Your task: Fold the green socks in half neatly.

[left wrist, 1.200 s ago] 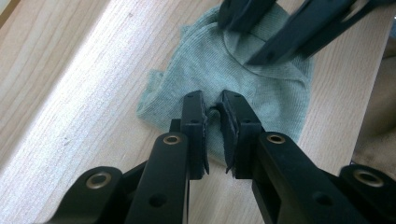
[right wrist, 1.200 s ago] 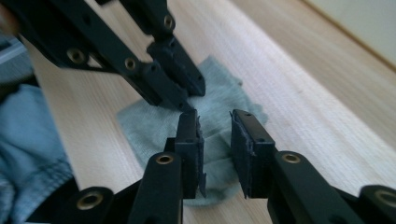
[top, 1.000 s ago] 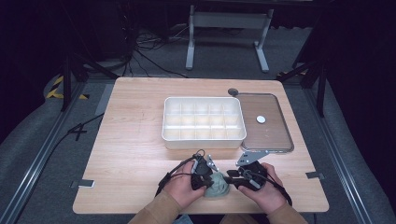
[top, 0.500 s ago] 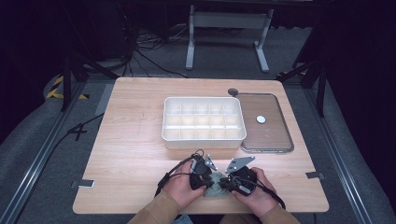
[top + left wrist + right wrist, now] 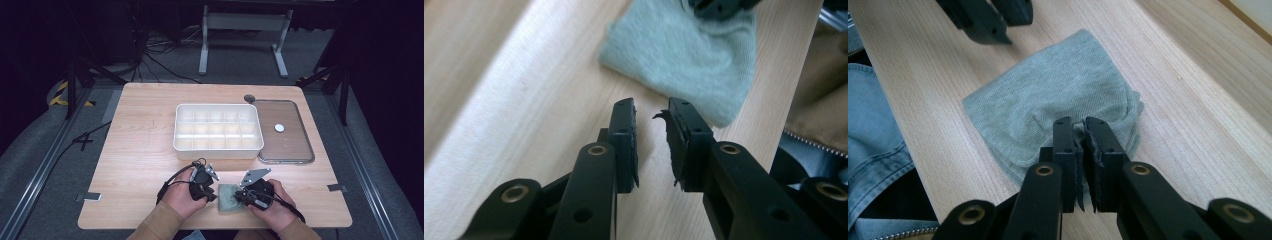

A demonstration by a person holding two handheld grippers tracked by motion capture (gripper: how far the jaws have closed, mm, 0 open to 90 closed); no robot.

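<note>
The small grey-green knitted cloth [image 5: 1058,100] lies folded near the table's [image 5: 140,150] front edge, and my right gripper [image 5: 1079,131] has its jaws pinched on a fold of it. My left gripper [image 5: 651,116] hangs just beside the cloth, jaws a little apart and empty. To fold cleanly, I would bring the left onto the free edge, grip shallow, and keep the cloth flat. The white compartment tray [image 5: 218,128] sits well beyond.

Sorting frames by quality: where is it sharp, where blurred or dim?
High view: table evenly lit, surroundings dark. Left gripper view: cloth soft, bright glare on wood. Right gripper view: cloth weave sharp, far tool blurred.
</note>
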